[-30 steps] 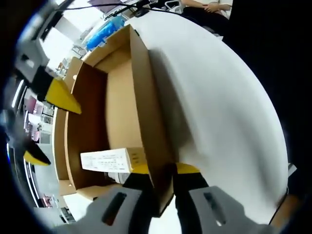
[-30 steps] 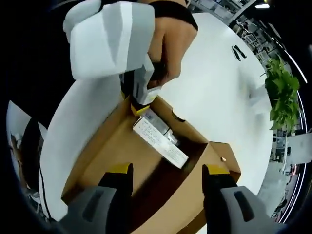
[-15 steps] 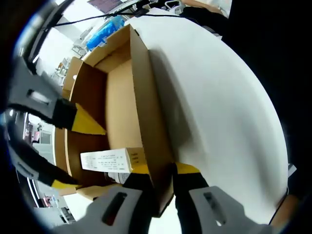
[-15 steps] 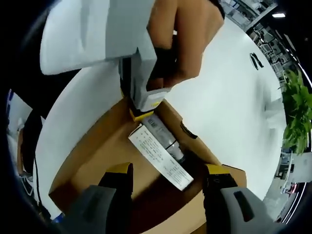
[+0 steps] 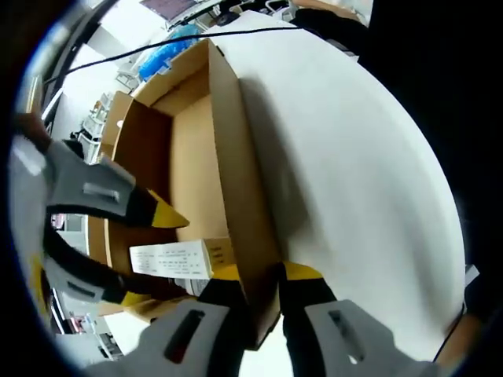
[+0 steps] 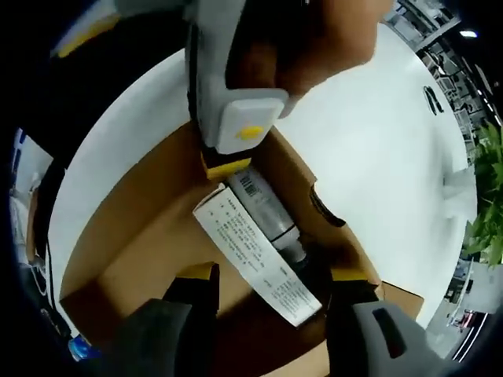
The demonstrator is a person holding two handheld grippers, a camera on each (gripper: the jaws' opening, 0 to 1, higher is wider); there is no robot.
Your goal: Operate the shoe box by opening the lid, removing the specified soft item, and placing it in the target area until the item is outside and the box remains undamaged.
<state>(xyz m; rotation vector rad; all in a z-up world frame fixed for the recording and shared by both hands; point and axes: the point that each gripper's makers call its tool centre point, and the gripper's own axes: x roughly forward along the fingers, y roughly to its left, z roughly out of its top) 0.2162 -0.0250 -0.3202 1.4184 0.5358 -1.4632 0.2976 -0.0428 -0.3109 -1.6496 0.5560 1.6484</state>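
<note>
An open brown cardboard shoe box (image 5: 192, 157) lies on a white table (image 5: 354, 181). My left gripper (image 5: 263, 275) is shut on the box's near side wall (image 5: 244, 204); in the right gripper view a hand holds it at that wall (image 6: 226, 166). Inside the box lies a white-labelled pack (image 5: 177, 258) with a grey roll against it (image 6: 263, 208). My right gripper (image 6: 271, 273) is open low inside the box, its yellow tips on either side of the labelled pack (image 6: 251, 251). It enters the left gripper view from the left (image 5: 149, 258).
A black cable (image 5: 196, 39) runs over the table's far edge behind the box. A blue bundle (image 5: 169, 47) lies beyond it. White table stretches to the right of the box; a green plant (image 6: 487, 196) stands at the table's far side.
My right gripper has gone down deeper into the box and closer to the labelled pack. The left gripper stays clamped on the wall, and the box has not shifted.
</note>
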